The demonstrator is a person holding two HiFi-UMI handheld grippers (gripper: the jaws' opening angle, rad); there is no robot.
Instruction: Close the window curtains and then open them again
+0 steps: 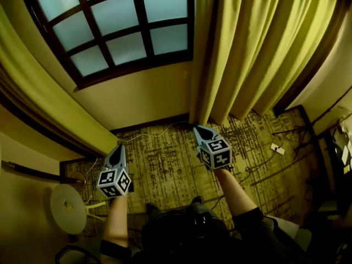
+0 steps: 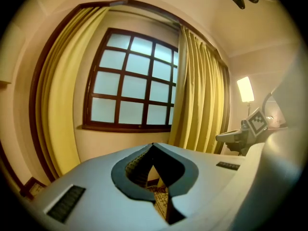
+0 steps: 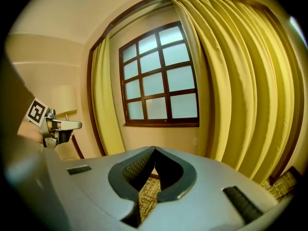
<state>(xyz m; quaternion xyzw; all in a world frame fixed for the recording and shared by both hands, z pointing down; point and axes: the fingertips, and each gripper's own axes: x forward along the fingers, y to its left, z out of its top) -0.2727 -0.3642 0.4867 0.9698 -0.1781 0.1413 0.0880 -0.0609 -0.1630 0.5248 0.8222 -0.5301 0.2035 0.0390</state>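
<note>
A dark-framed window (image 1: pixel 118 23) with many panes stands uncovered between two yellow curtains. The left curtain (image 1: pixel 41 95) is gathered at the window's left side, the right curtain (image 1: pixel 264 48) hangs in folds at its right. My left gripper (image 1: pixel 117 152) is shut and empty, pointing toward the wall below the window. My right gripper (image 1: pixel 201 131) is shut and empty too, its tip close to the foot of the right curtain without touching it. In the left gripper view the window (image 2: pixel 132 83) lies ahead and the right gripper (image 2: pixel 240 134) shows at the right. The right gripper view shows the right curtain (image 3: pixel 245 85) close by.
A patterned carpet (image 1: pixel 165 158) covers the floor. A round white side table (image 1: pixel 67 208) stands at the lower left. Cables and a white power strip (image 1: pixel 278 148) lie on the floor at the right. A lit lamp (image 2: pixel 245 89) glows by the right wall.
</note>
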